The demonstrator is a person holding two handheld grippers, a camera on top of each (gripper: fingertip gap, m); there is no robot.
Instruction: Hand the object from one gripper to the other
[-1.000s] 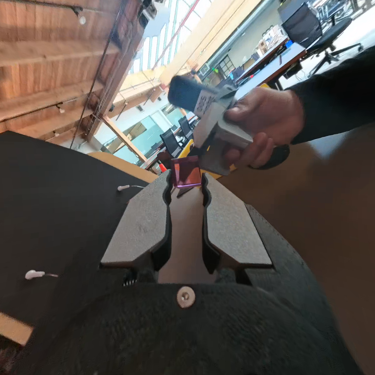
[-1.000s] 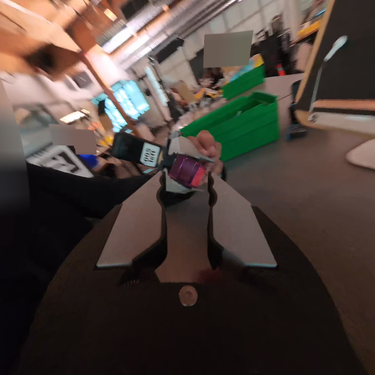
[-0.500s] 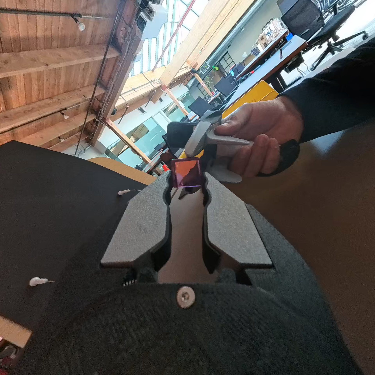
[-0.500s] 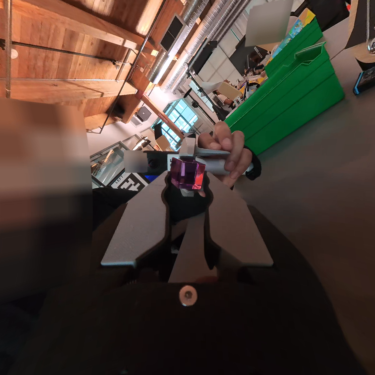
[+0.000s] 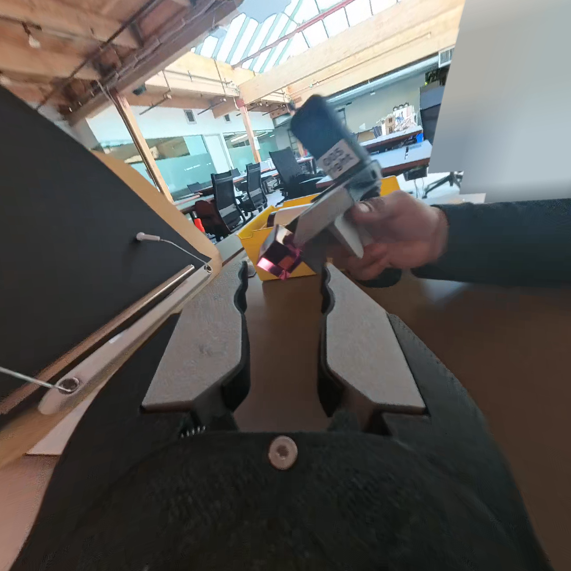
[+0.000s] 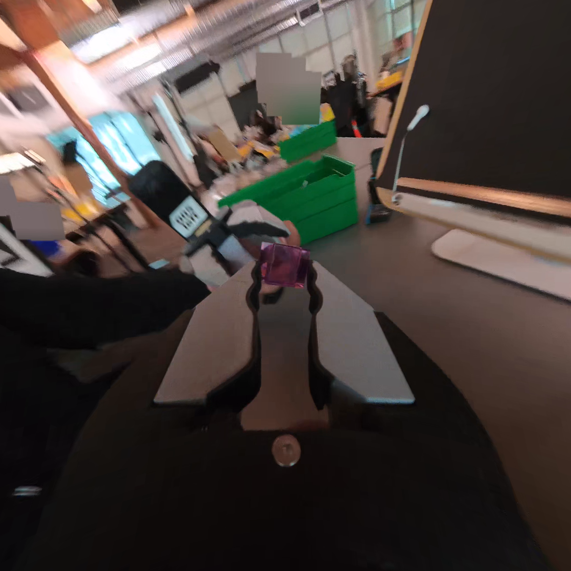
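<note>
Two tools are facing each other above the brown surface point(image 5: 463, 340). The right tool point(image 6: 284, 275) is pinching the translucent purple cube point(image 6: 284, 265) between its fingertips — in the air, tilted in the left wrist view point(image 5: 279, 258). The left tool point(image 5: 282, 278) is standing spread wide, empty, just below the cube — a yellow bin point(image 5: 256, 247) is sitting behind.

The smooth grey-brown surface point(image 6: 432, 324) carries a green plastic bin point(image 6: 309, 197), with a white flat stand base point(image 6: 494, 262) to its right. A yellow plastic bin point(image 5: 278, 247) also sits on the surface.
</note>
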